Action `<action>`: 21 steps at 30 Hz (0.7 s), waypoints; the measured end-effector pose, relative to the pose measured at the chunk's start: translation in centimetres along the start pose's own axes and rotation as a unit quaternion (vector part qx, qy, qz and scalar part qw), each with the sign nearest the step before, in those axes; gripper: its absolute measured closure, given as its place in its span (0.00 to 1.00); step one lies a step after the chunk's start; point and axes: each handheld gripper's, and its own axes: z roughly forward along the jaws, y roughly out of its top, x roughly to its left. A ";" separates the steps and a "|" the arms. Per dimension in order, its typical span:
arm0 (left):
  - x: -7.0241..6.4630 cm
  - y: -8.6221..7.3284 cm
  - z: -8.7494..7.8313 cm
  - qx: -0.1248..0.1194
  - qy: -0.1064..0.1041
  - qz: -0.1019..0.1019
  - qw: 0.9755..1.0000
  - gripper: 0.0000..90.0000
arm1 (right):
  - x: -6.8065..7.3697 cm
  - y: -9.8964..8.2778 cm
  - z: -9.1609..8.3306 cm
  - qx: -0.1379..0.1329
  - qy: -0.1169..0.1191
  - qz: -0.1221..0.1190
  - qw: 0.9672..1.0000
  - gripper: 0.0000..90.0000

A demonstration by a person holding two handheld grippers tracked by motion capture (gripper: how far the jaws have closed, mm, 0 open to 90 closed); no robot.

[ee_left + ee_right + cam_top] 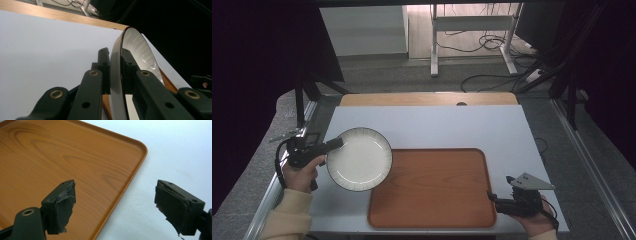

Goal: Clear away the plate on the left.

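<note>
White desk (pixel 432 127), pale top with a wooden strip along its far edge; grey floor, cables and a metal stand beyond.

Item 1: plate (pixel 359 159), white, round, with a dark ribbed rim. Held at its left edge, tilted and lifted off the desk, its right part overlapping the near-left corner region of the tray. In the left gripper view the plate (pixel 117 75) stands edge-on between the two jaws.

Item 2: tray (pixel 432 187), brown wood-grain, rectangular with rounded corners and a raised lip, lying flat on the near half of the desk, nothing resting on its surface.

Item 3: left tongs (pixel 331 145), black, in the person's left hand (pixel 302 172), cream sleeve; jaws clamped on the plate's rim.

Item 4: right tongs (pixel 491 196), black with a grey three-cornered plate on top, in the right hand (pixel 537 220) at the tray's near-right corner. Jaws wide apart and empty in the right gripper view (pixel 115 205), one over the tray's edge, the other over bare desk.
</note>
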 end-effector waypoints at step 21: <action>-1.4 -0.3 1.6 0.012 -0.015 0.007 1.000 0.90 | 0.0 0.0 0.0 0.000 0.001 0.001 1.000 0.20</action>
